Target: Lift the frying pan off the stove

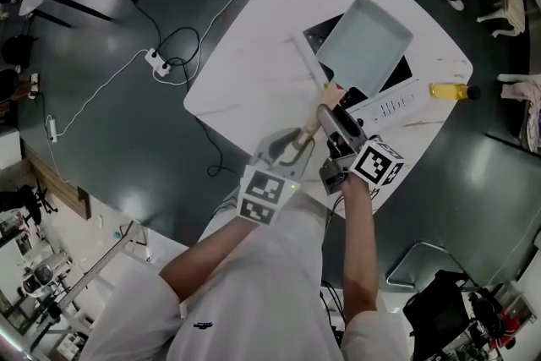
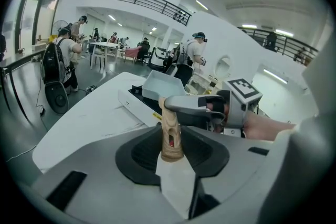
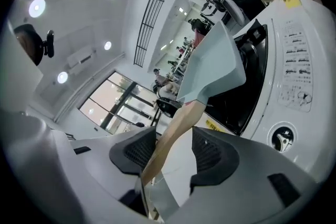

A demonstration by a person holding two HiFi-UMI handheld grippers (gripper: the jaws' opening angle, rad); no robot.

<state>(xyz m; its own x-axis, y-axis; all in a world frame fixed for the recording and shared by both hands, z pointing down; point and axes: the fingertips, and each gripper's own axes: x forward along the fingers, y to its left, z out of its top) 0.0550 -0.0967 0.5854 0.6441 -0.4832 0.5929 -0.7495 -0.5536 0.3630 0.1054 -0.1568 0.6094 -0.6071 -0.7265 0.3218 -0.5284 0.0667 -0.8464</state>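
Head view: frying pan (image 1: 363, 42) sits on the stove (image 1: 397, 104), its wooden handle (image 1: 328, 97) pointing toward both grippers; left gripper view: left gripper (image 2: 171, 148) is clamped on the handle's very tip only, so the pan could sag or twist once lifted. Right gripper view: right gripper (image 3: 173, 152) jaws are wide, with the handle between them but unpressed; lifting before it closes risks a slip back onto the stove.

Head view steeply overhead; gripper views close, sharing handle (image 2: 170, 136)
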